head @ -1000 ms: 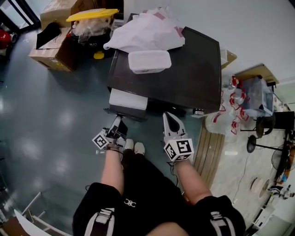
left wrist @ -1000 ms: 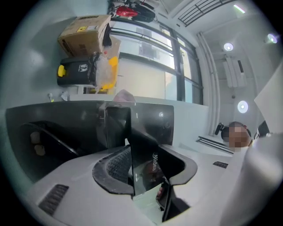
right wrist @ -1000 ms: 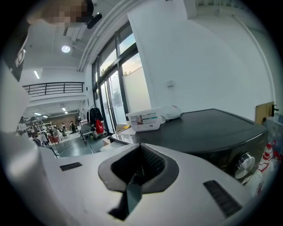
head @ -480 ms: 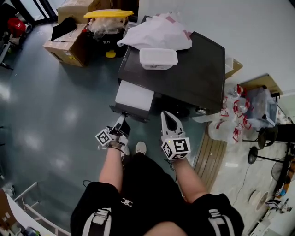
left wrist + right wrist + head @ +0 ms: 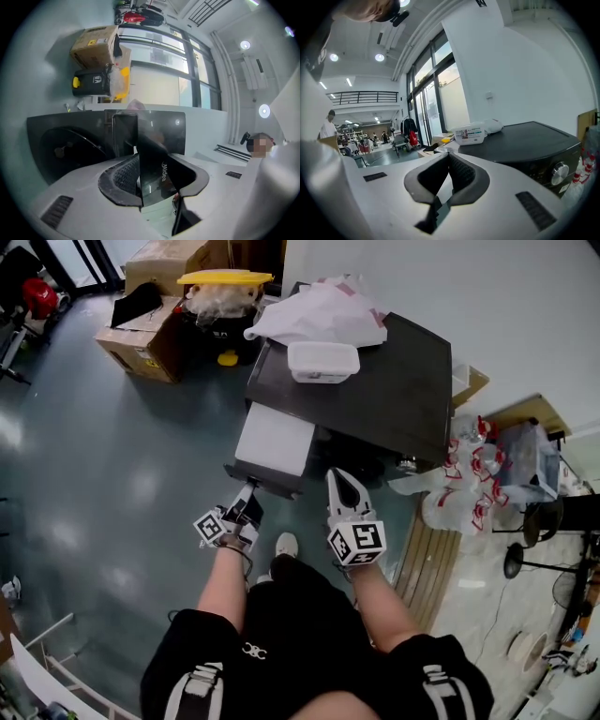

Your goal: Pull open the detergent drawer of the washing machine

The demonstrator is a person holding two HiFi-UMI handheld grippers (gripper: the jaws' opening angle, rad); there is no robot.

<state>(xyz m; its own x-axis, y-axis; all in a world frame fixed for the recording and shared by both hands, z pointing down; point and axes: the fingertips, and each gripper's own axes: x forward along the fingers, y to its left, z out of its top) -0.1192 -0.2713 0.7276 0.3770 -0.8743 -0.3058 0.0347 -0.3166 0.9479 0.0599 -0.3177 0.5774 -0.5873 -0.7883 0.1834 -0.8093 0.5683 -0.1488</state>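
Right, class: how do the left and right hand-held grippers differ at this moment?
The left hand-held gripper is clamped on the glossy black detergent drawer front; the right hand-held gripper holds nothing, jaws together. The left meets the pulled-out drawer; the right touches nothing of the black washing machine. Both are white with marker cubes.

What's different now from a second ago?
The left gripper, clamped on the drawer front, has pulled it further out of the washing machine. The right gripper stayed beside it, shut and empty. The tub and bag on top did not move.
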